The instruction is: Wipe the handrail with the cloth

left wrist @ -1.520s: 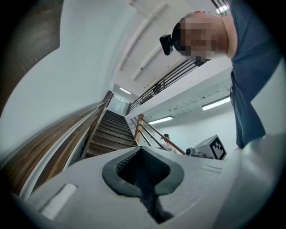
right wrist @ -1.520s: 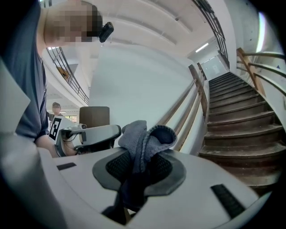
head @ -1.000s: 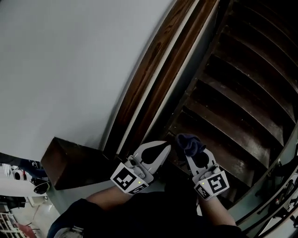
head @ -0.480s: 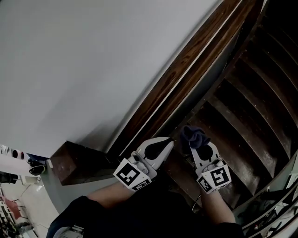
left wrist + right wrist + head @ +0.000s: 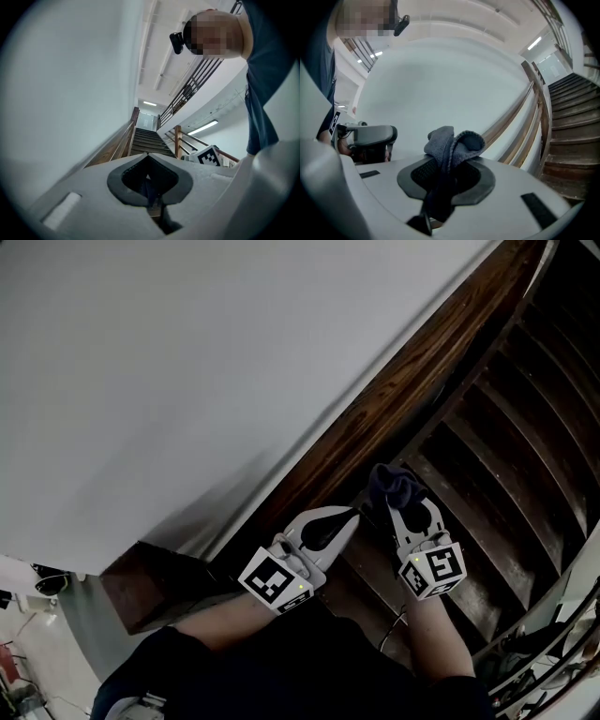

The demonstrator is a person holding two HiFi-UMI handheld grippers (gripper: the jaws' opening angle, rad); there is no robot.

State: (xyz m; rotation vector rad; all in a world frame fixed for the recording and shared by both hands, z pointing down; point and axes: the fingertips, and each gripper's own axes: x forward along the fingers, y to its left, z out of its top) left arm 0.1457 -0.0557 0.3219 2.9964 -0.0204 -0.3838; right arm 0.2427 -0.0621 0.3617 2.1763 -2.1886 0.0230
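We hold our right tongs clamped on the bunched cloth, aimed at the handrail for wiping, our left tongs closed on nothing.

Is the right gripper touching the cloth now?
Touching. The right gripper view shows the cloth pinched between the closed jaws of the right gripper.

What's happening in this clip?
A person stands on a staircase with a gripper in each hand. The right gripper is shut on a dark cloth, held near the wooden handrail but apparently not touching it. The left gripper is shut and empty alongside.
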